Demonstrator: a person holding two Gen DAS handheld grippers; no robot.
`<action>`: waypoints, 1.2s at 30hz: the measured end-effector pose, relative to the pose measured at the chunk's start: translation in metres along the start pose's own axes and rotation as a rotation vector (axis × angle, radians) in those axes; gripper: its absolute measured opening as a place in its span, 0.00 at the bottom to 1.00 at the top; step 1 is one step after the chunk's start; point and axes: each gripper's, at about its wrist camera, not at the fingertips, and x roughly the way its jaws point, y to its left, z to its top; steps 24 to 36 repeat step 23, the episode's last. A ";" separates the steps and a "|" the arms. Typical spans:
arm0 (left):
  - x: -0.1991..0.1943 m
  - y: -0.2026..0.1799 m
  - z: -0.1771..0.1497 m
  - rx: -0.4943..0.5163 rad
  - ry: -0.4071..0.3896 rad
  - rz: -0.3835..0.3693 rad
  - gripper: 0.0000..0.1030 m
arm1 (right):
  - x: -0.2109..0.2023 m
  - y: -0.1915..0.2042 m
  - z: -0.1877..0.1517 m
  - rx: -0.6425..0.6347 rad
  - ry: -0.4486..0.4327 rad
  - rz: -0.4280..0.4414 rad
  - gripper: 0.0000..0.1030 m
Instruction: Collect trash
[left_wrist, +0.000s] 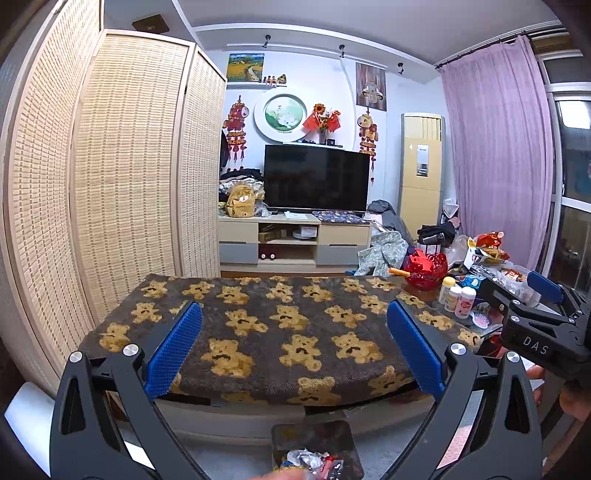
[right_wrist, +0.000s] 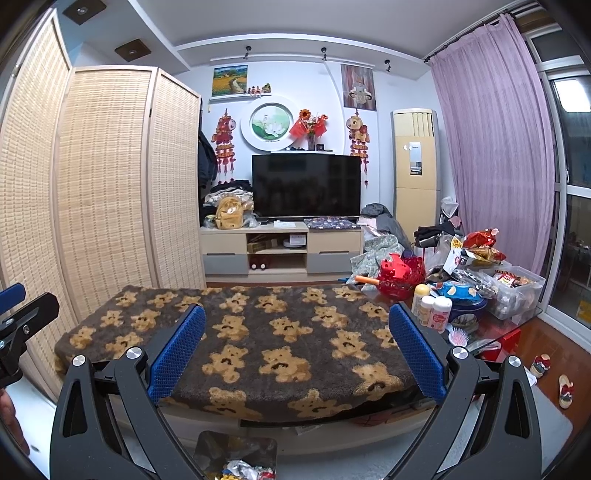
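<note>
A small square trash bin (left_wrist: 317, 446) stands on the floor in front of the table, with crumpled wrappers (left_wrist: 314, 461) in it. It also shows in the right wrist view (right_wrist: 236, 454), with wrappers (right_wrist: 243, 470) inside. My left gripper (left_wrist: 293, 347) is open and empty, held above the bin and facing the table. My right gripper (right_wrist: 297, 349) is open and empty, beside the left one. The right gripper shows at the right edge of the left wrist view (left_wrist: 543, 314); the left gripper shows at the left edge of the right wrist view (right_wrist: 22, 325).
A low table under a brown teddy-bear blanket (right_wrist: 258, 332) lies ahead. Its right end holds bottles (right_wrist: 432, 306), a red basket (right_wrist: 402, 275), snack bags (right_wrist: 480, 243) and a plastic box (right_wrist: 517, 291). A woven folding screen (right_wrist: 103, 177) stands left; TV (right_wrist: 306, 184) behind.
</note>
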 end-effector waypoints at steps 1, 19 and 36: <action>0.000 -0.001 0.000 0.005 -0.003 0.007 0.92 | 0.000 -0.001 0.000 0.000 0.001 0.000 0.97; 0.005 -0.001 -0.002 -0.008 0.021 -0.016 0.92 | 0.002 0.001 -0.002 0.009 0.012 -0.006 0.97; 0.008 -0.001 -0.003 0.007 0.023 0.002 0.92 | 0.002 0.000 -0.002 0.011 0.014 -0.009 0.97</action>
